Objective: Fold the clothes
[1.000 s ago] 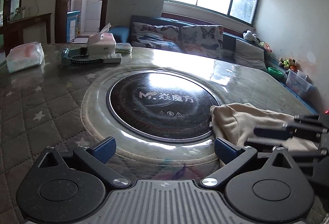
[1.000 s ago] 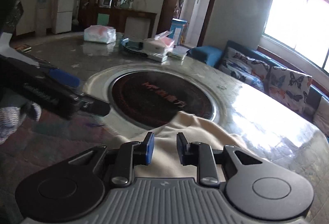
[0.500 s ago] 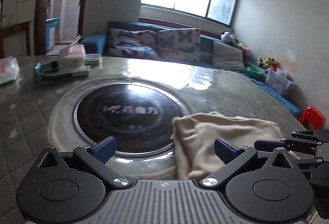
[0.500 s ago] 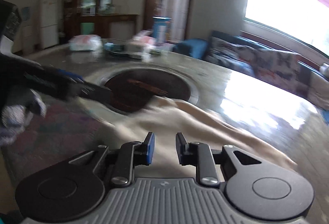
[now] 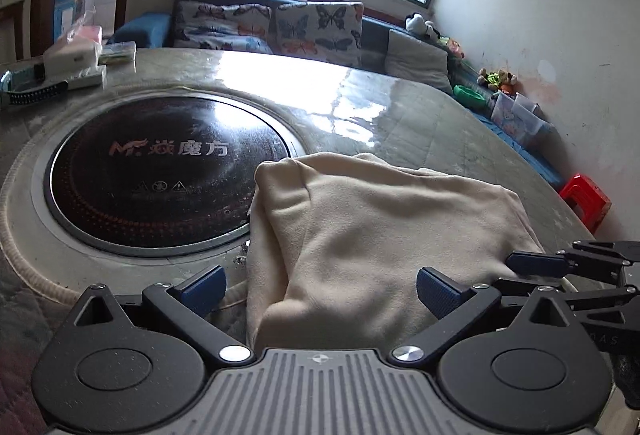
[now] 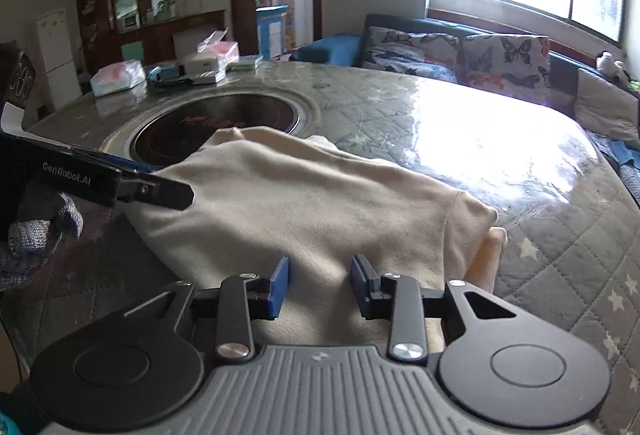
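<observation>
A cream garment [image 5: 380,219] lies in a loosely folded heap on the table, its left edge overlapping the rim of the round black cooktop [image 5: 160,171]. My left gripper [image 5: 320,287] is wide open just above the garment's near edge, with nothing clamped. In the right wrist view the garment [image 6: 300,195] stretches across the middle, and my right gripper [image 6: 320,283] hangs over its near edge, jaws partly apart with cloth lying below them. The right gripper's fingers [image 5: 536,263] show at the garment's right edge. The left gripper's fingers [image 6: 160,191] rest at its left edge.
The table [image 6: 560,255] has a quilted star cover under glass. Tissue packs and boxes [image 6: 200,63] sit at its far side. A sofa with butterfly cushions [image 5: 280,23] stands behind, and a red stool [image 5: 584,195] is on the floor to the right.
Both grippers have swung toward the garment, which now fills the middle of each view. The right gripper's jaws stand wider apart than before. The left stays wide open.
</observation>
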Action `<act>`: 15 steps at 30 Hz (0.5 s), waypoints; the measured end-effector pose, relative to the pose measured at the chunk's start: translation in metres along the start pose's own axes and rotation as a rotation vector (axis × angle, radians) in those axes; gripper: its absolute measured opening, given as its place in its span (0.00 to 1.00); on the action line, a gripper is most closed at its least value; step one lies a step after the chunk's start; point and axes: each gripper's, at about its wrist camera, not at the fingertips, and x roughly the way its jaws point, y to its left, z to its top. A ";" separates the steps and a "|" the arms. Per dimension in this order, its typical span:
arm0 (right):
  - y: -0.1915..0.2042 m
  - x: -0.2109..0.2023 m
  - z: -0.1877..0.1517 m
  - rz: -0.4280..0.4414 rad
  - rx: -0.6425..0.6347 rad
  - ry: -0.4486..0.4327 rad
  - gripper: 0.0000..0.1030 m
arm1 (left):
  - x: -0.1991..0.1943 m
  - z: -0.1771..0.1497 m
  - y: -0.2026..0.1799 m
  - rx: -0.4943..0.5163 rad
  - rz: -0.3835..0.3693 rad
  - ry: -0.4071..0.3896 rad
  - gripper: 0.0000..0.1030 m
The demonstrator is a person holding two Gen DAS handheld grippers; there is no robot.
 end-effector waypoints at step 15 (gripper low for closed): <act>-0.010 -0.023 -0.007 -0.002 -0.063 0.057 0.32 | -0.027 -0.013 -0.017 0.091 -0.175 0.078 1.00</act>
